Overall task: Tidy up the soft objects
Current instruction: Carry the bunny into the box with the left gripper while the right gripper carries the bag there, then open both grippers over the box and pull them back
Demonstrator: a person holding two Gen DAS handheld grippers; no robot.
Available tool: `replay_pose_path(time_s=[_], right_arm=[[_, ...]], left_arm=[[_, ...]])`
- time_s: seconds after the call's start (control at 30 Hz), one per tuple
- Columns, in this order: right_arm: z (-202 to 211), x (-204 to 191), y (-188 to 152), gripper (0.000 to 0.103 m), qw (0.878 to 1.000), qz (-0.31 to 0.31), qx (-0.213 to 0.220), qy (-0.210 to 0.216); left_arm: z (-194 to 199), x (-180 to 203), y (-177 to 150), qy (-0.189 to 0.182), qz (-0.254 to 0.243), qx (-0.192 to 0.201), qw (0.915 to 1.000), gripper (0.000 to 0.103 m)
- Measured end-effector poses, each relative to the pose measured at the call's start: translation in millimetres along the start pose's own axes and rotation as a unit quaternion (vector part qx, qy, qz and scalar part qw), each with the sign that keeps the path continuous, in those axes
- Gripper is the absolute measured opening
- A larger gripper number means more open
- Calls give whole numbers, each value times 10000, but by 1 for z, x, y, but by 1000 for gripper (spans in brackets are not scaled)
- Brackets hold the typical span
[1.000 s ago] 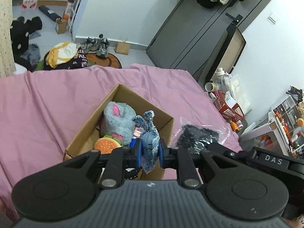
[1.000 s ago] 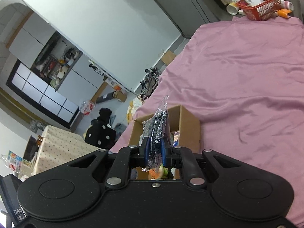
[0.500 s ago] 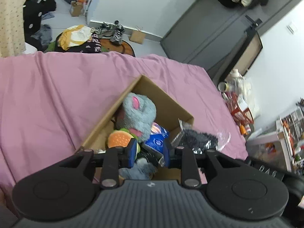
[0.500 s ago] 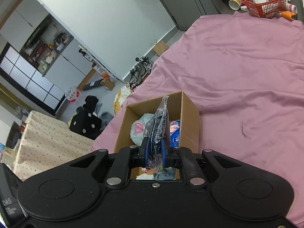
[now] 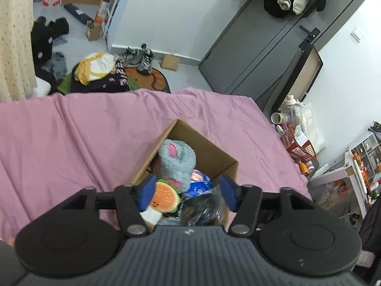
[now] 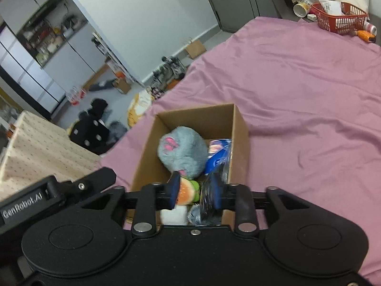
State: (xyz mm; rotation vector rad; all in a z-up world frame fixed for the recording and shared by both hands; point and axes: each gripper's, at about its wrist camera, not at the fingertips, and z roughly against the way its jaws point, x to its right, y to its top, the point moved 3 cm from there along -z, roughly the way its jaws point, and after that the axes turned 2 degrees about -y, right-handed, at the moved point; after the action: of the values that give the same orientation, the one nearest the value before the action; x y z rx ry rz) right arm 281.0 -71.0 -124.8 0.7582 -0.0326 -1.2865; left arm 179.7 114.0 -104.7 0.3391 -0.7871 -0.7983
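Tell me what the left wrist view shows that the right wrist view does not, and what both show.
Only the left wrist view shows the dark wardrobe door with clothes piled above it, and the open left tongs. Only the right wrist view shows the open right tongs and the white cabinets. Both show the cardboard box, the grey plush, the burger toy, the pink sheet and the red basket.
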Motion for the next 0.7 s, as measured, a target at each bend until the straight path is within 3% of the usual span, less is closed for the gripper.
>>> replay_pose_path(time_s=[0.23, 0.3, 0.43, 0.7], right_arm=[[24, -8, -2, 38, 9997, -58, 187, 154], [33, -8, -3, 47, 9995, -66, 265, 176], [52, -9, -7, 53, 9991, -39, 361, 220], [98, -11, -15, 83, 9967, 109, 773, 226]], left_arm=[[29, 2, 2, 288, -197, 144, 9993, 83], [36, 6, 0, 404, -316, 146, 9986, 84], [51, 13, -3, 509, -493, 121, 9974, 85], [86, 29, -15, 526, -783, 209, 9953, 85]])
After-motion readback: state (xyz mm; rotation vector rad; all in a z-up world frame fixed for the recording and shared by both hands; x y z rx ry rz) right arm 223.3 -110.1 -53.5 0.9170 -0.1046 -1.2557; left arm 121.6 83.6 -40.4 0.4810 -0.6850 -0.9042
